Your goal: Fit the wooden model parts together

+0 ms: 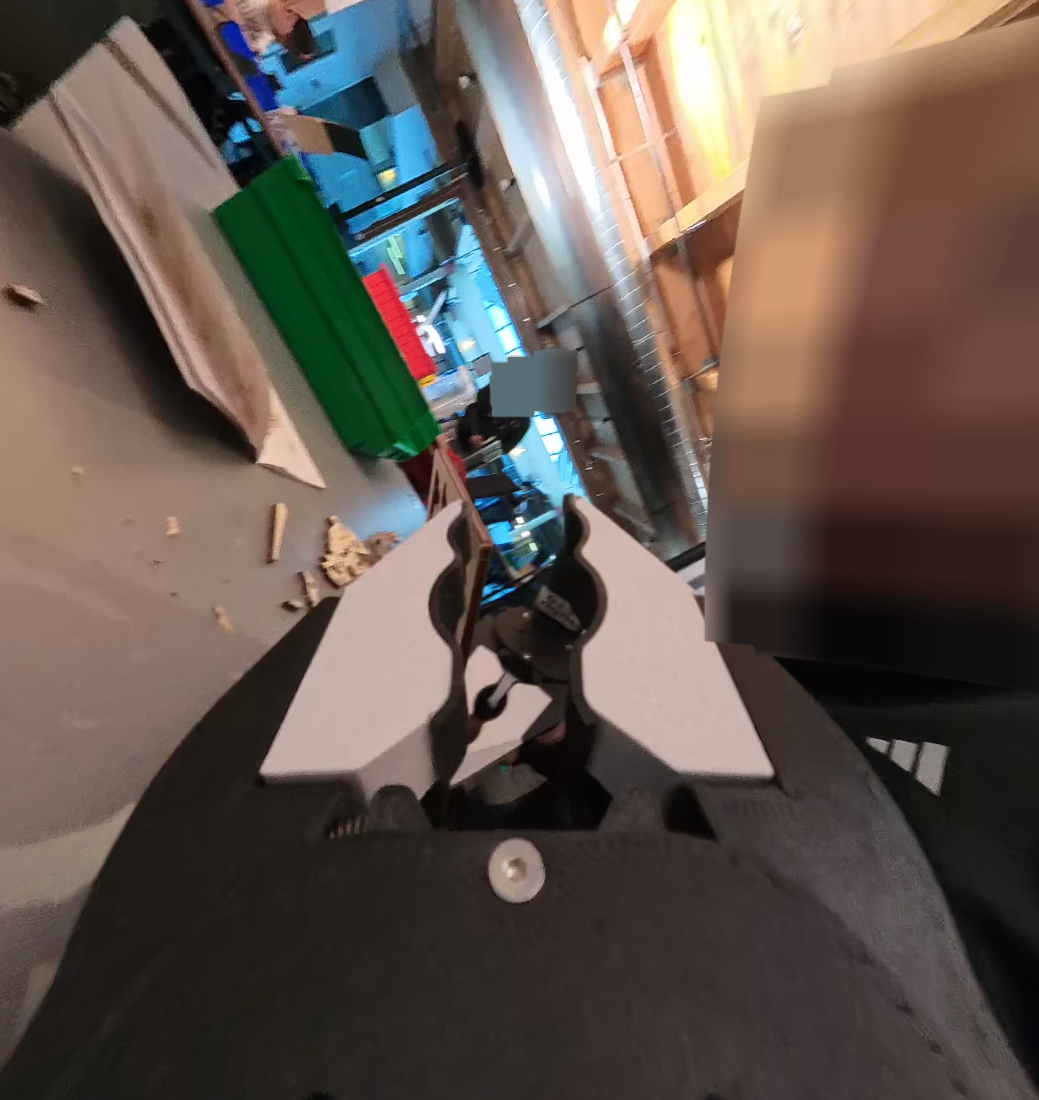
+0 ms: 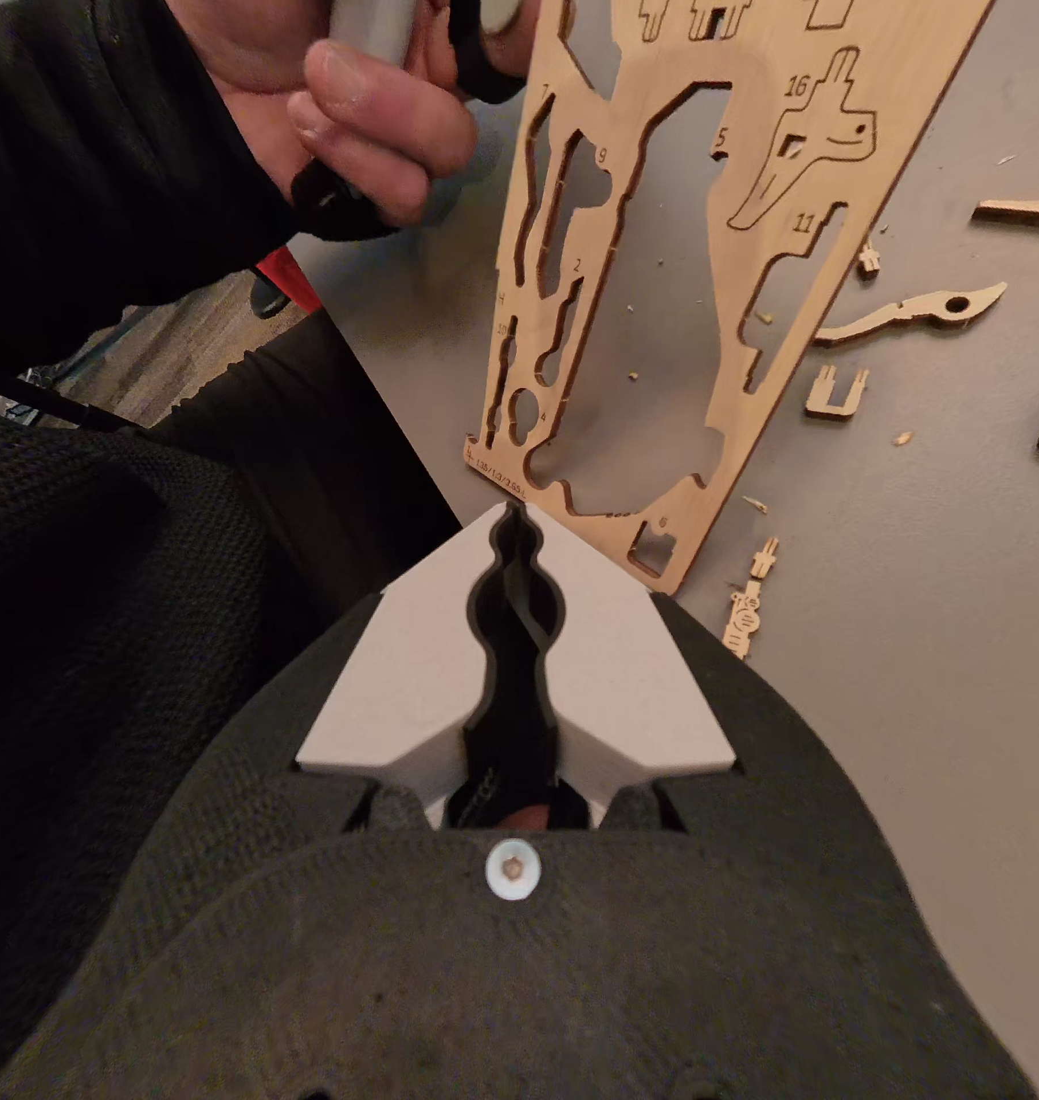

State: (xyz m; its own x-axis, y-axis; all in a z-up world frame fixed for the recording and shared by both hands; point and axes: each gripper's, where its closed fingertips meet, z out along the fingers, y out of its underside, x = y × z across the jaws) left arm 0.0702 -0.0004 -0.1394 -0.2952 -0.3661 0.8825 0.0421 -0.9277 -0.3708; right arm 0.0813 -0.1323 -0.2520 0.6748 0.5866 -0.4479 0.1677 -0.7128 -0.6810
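- The pale laser-cut plywood sheet of model parts (image 2: 916,77) stands steeply tilted over the grey surface (image 2: 922,655), apparently so that pieces can be pressed out.
- It is leant edge-on against one finger of the left tool (image 1: 515,506), whose fingers are apart.
- The right tool (image 2: 514,509) is closed on nothing at the sheet's lower edge.
- Loose wooden pieces (image 2: 898,315) lie scattered beside it.
- A green plastic crate (image 1: 320,297) is seen beyond.

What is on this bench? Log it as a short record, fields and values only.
Surface: grey table
Main item: wooden sheet with cut-out shapes, stood up on its edge
Left gripper: fingers apart, sheet against one finger only
Right gripper: fingertips together, nothing between them, right by the sheet's lower edge
Loose pieces: curved piece, U-shaped piece, small scraps
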